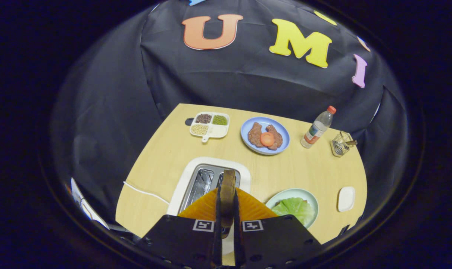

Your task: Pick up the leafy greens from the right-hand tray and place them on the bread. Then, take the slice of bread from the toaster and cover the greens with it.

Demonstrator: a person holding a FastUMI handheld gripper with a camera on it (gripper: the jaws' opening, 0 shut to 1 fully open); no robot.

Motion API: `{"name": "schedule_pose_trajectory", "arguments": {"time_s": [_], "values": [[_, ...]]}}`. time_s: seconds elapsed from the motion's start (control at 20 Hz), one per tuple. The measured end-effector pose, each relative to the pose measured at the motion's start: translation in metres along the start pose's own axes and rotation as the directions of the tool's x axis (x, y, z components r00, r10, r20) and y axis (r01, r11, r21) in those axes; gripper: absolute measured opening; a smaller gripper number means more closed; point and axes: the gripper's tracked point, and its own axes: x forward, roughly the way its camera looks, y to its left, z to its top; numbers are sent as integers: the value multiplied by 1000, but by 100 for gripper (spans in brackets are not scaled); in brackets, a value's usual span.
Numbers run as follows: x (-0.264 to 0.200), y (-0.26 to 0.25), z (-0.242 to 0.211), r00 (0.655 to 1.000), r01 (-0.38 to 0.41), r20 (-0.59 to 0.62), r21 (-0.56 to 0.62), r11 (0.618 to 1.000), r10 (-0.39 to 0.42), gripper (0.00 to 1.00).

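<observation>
The claw (227,209) is pinching a brown slice of toasted bread (228,194) on edge, both orange fingers (205,209) pressed against its flat sides, and the slice stands upright right above the white two-slot toaster (184,179). Whether its lower edge is free of the right-hand slot, I cannot tell. Just to the right of the fingers sits the pale green round plate (309,198), and on it the crinkled green lettuce leaf (295,209) lies spread flat. Right of that plate, a small white rounded dish (346,198) rests on the light wooden worktop (162,157). On the far side: a white divided tray of grains (209,126) to the left, a blue plate (281,134) holding brown meat pieces and an orange round slice in the middle, then a clear plastic bottle with a red cap (317,127), upright, and a small wire basket (340,144) furthest right. A white cable (143,191) runs left from the toaster.
</observation>
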Motion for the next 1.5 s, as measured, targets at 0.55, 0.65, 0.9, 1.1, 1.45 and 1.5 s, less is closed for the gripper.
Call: {"name": "schedule_pose_trajectory", "arguments": {"time_s": [0.55,0.65,0.9,1.1,1.45,1.5], "values": [[-80,-74,33,981,-133,160,128,983,112,13],[-79,-99,33,981,-131,166,171,976,103,12],[-51,-146,9,992,-112,95,308,945,86,13],[-17,-169,-29,998,-61,13,378,924,60,12],[26,-175,-70,995,-48,-53,465,884,81,13],[30,-175,-74,995,-54,-51,472,880,89,13]]}}
